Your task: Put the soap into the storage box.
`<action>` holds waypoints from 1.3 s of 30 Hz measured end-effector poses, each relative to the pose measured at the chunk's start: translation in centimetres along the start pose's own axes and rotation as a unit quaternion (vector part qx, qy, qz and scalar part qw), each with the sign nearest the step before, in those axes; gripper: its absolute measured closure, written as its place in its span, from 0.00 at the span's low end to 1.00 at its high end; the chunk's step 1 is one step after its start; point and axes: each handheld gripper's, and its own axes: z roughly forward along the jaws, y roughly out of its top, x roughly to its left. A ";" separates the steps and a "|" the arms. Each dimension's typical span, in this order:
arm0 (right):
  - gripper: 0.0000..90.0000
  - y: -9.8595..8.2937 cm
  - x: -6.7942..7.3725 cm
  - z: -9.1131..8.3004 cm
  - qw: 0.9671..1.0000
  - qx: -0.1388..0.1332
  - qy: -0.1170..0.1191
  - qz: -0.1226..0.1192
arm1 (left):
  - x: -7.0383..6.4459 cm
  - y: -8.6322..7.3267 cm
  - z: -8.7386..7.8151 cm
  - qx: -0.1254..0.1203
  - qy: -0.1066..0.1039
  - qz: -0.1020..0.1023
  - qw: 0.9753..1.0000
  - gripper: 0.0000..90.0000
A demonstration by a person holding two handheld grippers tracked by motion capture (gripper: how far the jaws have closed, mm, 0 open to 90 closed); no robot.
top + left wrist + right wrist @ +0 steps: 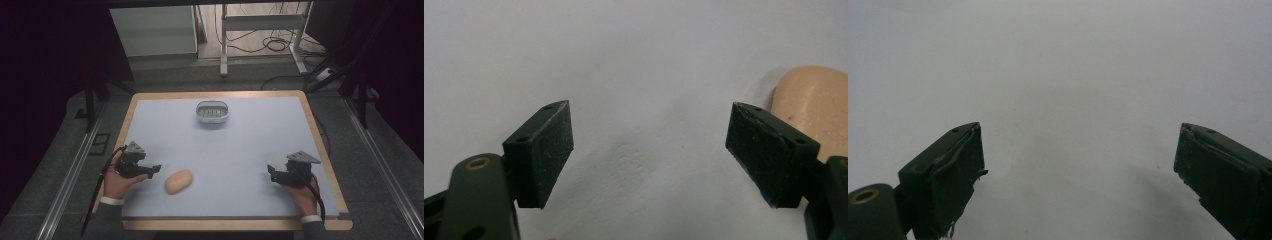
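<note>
High view: left gripper (pixel 155 169) jaws spread, empty, low over pale blue table (pixel 240 150); right gripper (pixel 270 171) likewise spread, empty. Tan oval soap (pixel 178 181) lies just right of left jaws, apart. Metal dish (pixel 212 113) far side. Dark room, cables behind. Left gripper view: soap cut off behind right-hand jaw.

Smooth tan oval soap bar (pixel 179 181), flat on the pale table; long axis slightly tilted

Black jaws, grey plates, grey sleeves, white cuffs.
</note>
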 end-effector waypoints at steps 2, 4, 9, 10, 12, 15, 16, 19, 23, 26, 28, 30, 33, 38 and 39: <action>0.07 0.0 -0.1 0.0 1.000 -0.001 0.003 0.001 | 0.0 0.0 -0.1 0.000 -0.001 -0.001 1.000 0.22; 0.06 -0.1 -0.1 -0.1 1.000 -0.001 0.004 0.001 | -0.1 0.0 -0.1 0.000 0.001 -0.002 1.000 0.22; 0.06 -0.1 -0.3 -0.1 1.000 0.002 0.006 0.003 | -0.1 -0.1 -0.1 0.006 0.004 -0.004 1.000 0.23; 0.06 -0.1 -0.3 -0.1 1.000 0.002 0.005 0.001 | -0.1 -0.2 -0.2 0.007 0.001 -0.004 1.000 0.23; 0.06 -0.2 -0.2 -0.1 1.000 0.001 0.003 -0.002 | -0.2 -0.2 -0.4 0.004 -0.005 -0.006 1.000 0.24; 0.06 -0.2 -0.1 -0.2 1.000 0.000 0.000 -0.006 | -0.2 0.0 -0.6 0.004 -0.008 -0.004 1.000 0.24; 0.06 -0.2 -0.1 -0.2 1.000 0.000 0.001 -0.006 | -0.2 0.0 -0.6 0.004 -0.009 -0.004 1.000 0.24; 0.07 -0.2 -0.2 -0.2 1.000 0.000 0.002 -0.005 | -0.4 0.1 -0.6 0.007 -0.011 -0.002 1.000 0.24; 0.07 -0.3 -0.2 -0.2 1.000 -0.004 0.003 -0.002 | -0.6 0.4 -0.8 0.017 -0.009 0.006 1.000 0.25; 0.08 -0.3 -0.1 -0.3 1.000 -0.006 0.001 -0.007 | -1.0 0.7 -0.9 0.022 -0.010 0.015 1.000 0.25; 0.08 -0.3 -0.1 -0.3 1.000 -0.007 0.001 -0.007 | -1.3 1.1 -1.1 0.022 -0.015 0.021 0.999 0.24; 0.08 -0.3 -0.1 -0.3 1.000 -0.008 0.001 -0.006 | -1.6 1.5 -1.2 0.021 -0.016 0.028 0.999 0.24; 0.08 -0.3 -0.2 -0.4 1.000 -0.009 -0.001 -0.004 | -1.8 2.1 -1.4 0.022 -0.016 0.036 0.999 0.24; 0.08 -0.3 -0.2 -0.4 1.000 -0.009 -0.001 -0.003 | -2.1 2.7 -1.5 0.027 -0.021 0.042 0.999 0.24; 0.08 -0.3 -0.2 -0.4 1.000 -0.008 -0.001 -0.002 | -2.2 2.9 -1.5 0.030 -0.019 0.048 0.998 0.24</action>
